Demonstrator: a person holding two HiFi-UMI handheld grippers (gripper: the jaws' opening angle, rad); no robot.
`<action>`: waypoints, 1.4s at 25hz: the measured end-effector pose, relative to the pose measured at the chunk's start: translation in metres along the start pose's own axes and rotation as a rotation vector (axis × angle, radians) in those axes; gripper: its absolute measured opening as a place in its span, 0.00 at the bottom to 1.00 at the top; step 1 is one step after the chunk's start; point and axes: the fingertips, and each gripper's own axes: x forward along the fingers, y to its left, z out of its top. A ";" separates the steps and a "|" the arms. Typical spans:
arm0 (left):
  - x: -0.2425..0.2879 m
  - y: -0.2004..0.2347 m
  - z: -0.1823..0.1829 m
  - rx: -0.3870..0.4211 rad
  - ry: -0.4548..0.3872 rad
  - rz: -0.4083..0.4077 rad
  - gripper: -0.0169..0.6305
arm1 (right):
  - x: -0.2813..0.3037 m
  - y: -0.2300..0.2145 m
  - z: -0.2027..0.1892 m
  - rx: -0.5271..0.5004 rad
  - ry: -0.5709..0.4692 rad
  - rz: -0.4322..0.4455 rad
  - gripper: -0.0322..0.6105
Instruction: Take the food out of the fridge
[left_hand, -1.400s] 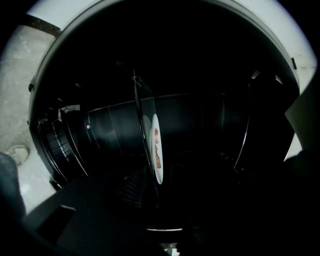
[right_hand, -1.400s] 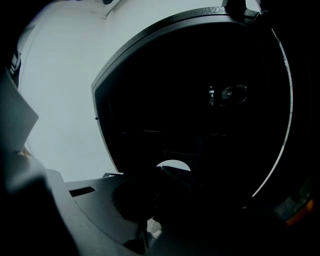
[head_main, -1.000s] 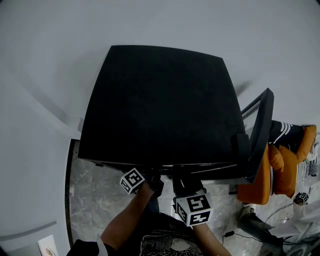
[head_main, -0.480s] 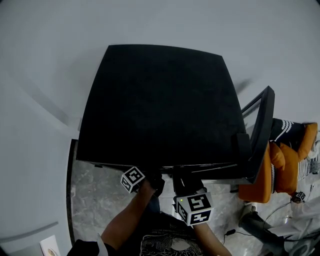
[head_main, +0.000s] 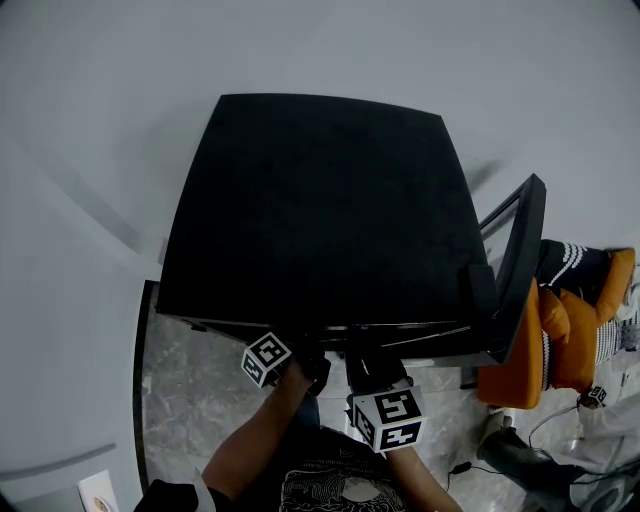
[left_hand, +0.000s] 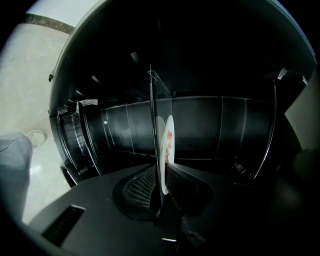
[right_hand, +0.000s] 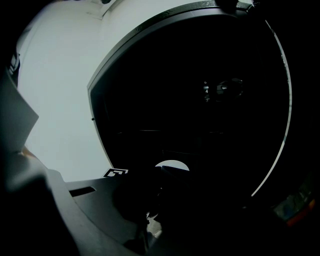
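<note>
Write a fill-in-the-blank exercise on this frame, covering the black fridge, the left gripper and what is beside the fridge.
1. In the head view, the boxy black fridge's door stands ____ at the right.
2. The left gripper's jaws are closing with a thin round plate edge-on between them; the plate is coloured ____.
3. The soft padded object right of the door is coloured ____.

Missing words: open; white; orange.
</note>
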 end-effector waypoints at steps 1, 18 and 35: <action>-0.001 -0.001 0.000 -0.002 0.000 0.002 0.12 | 0.000 0.001 0.001 -0.001 -0.005 0.001 0.08; -0.028 -0.007 -0.016 0.014 0.021 -0.047 0.06 | -0.023 0.003 -0.002 0.004 -0.035 0.010 0.08; -0.102 -0.044 -0.052 0.026 -0.006 -0.165 0.06 | -0.071 0.031 -0.024 0.011 -0.079 0.047 0.08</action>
